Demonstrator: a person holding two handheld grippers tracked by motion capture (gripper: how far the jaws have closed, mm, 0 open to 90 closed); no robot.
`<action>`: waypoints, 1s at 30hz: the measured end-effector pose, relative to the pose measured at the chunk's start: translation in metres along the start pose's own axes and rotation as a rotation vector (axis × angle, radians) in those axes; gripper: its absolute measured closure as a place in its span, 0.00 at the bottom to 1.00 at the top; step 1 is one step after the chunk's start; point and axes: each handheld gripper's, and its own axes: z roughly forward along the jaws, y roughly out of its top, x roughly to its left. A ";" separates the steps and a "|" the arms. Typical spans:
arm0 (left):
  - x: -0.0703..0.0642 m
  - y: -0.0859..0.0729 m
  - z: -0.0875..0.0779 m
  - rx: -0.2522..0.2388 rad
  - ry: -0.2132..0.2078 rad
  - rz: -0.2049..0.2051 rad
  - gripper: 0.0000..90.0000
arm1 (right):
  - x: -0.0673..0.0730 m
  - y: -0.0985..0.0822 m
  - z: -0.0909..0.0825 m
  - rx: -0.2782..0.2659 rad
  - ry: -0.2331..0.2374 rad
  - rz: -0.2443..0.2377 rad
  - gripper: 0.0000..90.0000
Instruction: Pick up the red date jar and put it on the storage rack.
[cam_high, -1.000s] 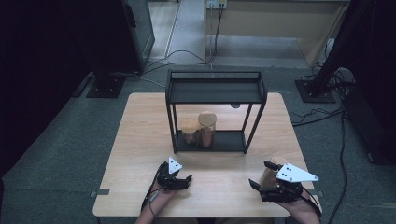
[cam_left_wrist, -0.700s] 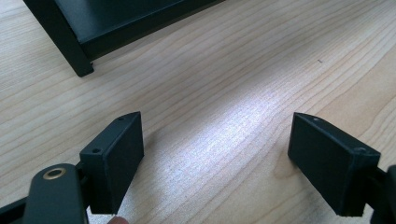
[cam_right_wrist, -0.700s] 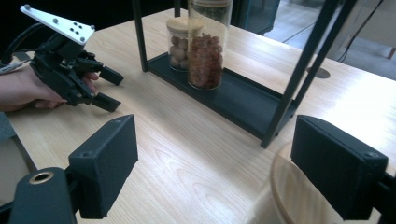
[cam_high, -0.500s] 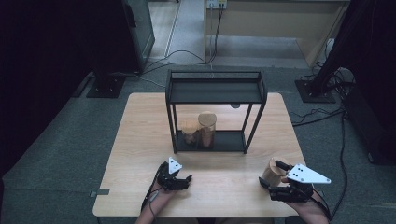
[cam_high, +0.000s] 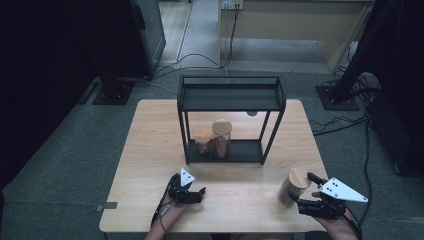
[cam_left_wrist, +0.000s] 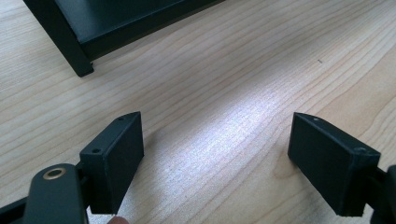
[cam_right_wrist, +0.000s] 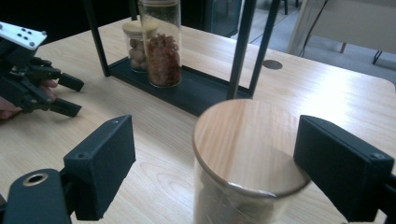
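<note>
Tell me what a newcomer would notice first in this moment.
Probably the black shelf rack at the middle of the table, with two jars on its bottom shelf. Next, the wooden-lidded jar near the front right corner, standing between the open jaws of the right hand-held gripper. The left hand-held gripper rests open and empty at the front.

I see a light wooden table (cam_high: 150, 150) standing on grey carpet (cam_high: 65, 150). The left side of the room lies in deep shadow. Black cables (cam_high: 200, 60) trail across the floor behind the table, toward a pale wooden unit (cam_high: 300, 25) at the back. A dark stand base (cam_high: 112, 92) sits off the table's far left corner.
</note>
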 end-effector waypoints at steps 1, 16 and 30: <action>0.000 0.000 0.000 0.000 0.000 0.001 0.20 | 0.000 -0.002 -0.001 -0.005 -0.006 0.004 0.14; 0.000 0.000 0.000 0.000 0.001 -0.001 0.20 | 0.002 -0.012 0.000 -0.008 -0.058 0.024 0.14; 0.000 0.000 0.000 0.000 0.001 -0.001 0.20 | 0.000 -0.016 0.017 0.038 -0.069 0.029 0.14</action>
